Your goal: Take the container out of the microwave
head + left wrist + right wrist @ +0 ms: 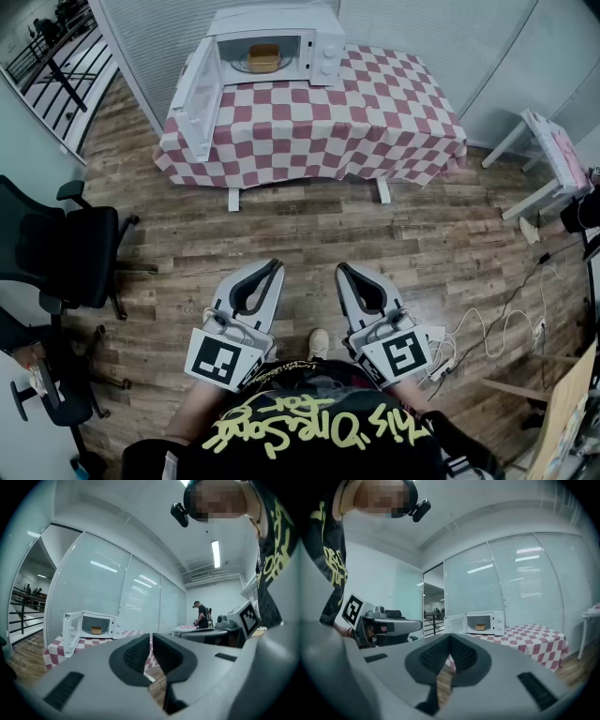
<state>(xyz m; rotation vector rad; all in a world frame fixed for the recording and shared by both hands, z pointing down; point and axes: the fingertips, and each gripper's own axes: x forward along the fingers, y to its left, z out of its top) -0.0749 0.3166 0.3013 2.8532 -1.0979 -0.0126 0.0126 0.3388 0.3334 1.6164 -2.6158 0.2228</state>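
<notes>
Left gripper (276,266) and right gripper (343,269) both closed, empty, bottom of frame; container (263,58) sits in open microwave (325,49) up top.

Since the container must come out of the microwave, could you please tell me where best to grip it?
Probably its near wall or rim, coming level from the front: the container sits inside the microwave, whose door hangs open to the left.

At our twelve o'clock we see the white microwave (327,58), its door (199,94) swung wide open, with a small tan container (263,58) sitting inside.
</notes>
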